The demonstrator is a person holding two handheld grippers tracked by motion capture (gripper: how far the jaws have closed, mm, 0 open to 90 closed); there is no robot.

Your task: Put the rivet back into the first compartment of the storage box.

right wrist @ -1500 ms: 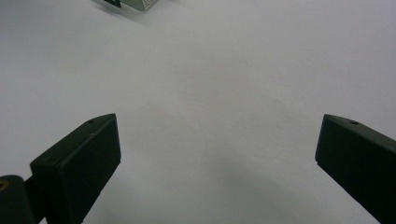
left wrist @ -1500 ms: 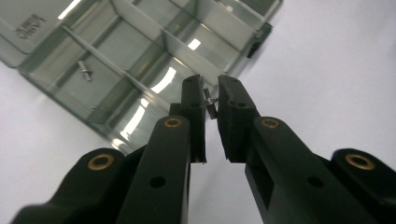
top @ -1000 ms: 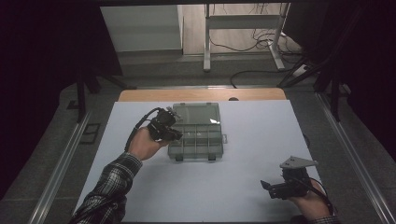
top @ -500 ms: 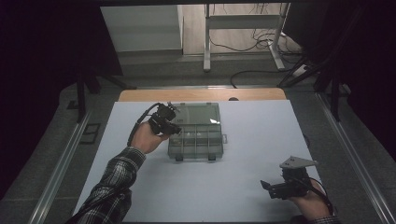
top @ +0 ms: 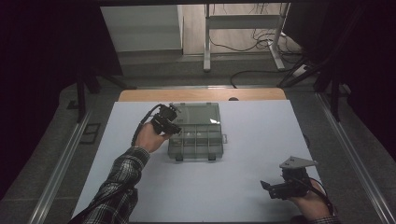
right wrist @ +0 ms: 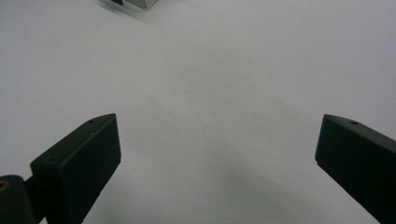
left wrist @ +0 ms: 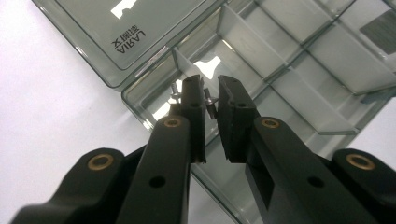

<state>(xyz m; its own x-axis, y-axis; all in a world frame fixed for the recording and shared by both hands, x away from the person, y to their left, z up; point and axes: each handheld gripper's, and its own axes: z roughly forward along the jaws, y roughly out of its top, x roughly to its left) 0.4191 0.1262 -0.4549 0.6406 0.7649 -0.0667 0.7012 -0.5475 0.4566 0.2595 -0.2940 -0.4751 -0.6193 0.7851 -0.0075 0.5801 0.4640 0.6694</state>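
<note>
A clear grey organiser box (top: 198, 140) lies open on the white table (top: 252, 135), its lid (top: 198, 112) laid back on the far side. My left gripper (top: 175, 128) hangs over the box's left end. In the left gripper view its jaws (left wrist: 210, 88) stand almost together over a far left compartment (left wrist: 243, 70), pinching a small metal screw (left wrist: 208, 100); a second screw (left wrist: 174, 91) pokes out beside the left jaw. My right gripper (top: 267, 187) rests near the front right of the table, jaws wide open (right wrist: 217, 140) above bare table.
The box has several divided compartments (left wrist: 299, 60), those in sight bare. A wooden strip (top: 201, 94) borders the table's far edge. Metal rails (top: 60, 163) run along both sides. A corner of the box (right wrist: 135, 3) peeks in at the top of the right gripper view.
My left hand has shifted a little toward the far side along the box's left end and lowered. The right hand has stayed where it was.
</note>
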